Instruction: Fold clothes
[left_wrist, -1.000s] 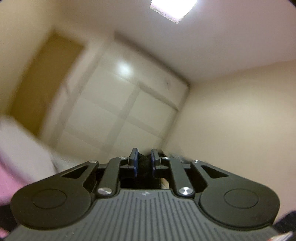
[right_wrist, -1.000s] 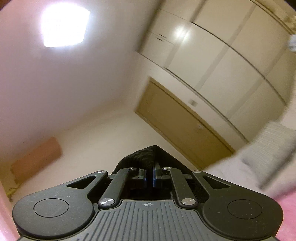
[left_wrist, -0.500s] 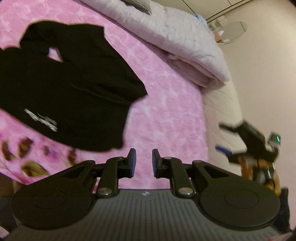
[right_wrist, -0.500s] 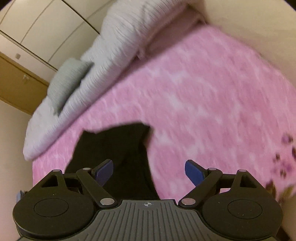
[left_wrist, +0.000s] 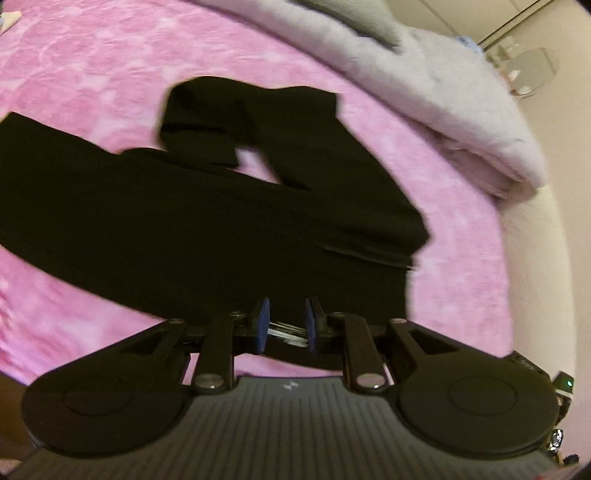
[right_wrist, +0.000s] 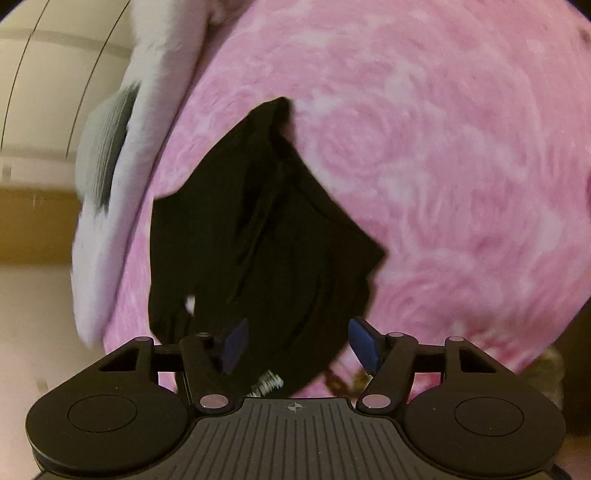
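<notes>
A black garment (left_wrist: 184, 221) lies spread on the pink bed cover (left_wrist: 92, 74), one sleeve folded over near its far edge. My left gripper (left_wrist: 285, 321) hovers over the garment's near edge. Its jaws stand a narrow gap apart and are opening, with the cloth seen below the gap and no pad pressing on it. In the right wrist view the same garment (right_wrist: 258, 240) lies rumpled, with a white print near its lower edge. My right gripper (right_wrist: 299, 345) is over it, jaws wide apart and closing, the cloth beneath them and ungripped.
A pale grey duvet (left_wrist: 424, 92) is bunched along the far side of the bed, with a grey pillow (right_wrist: 103, 155) on it. Beyond stand a white wardrobe (right_wrist: 37, 92) and a wooden door (right_wrist: 33, 221). A cream wall (left_wrist: 546, 258) borders the bed.
Both grippers swung down from facing the ceiling and walls to facing the bed. The right jaws went from shut on black cloth to wide apart. The garment now lies on the bed, closer in both views.
</notes>
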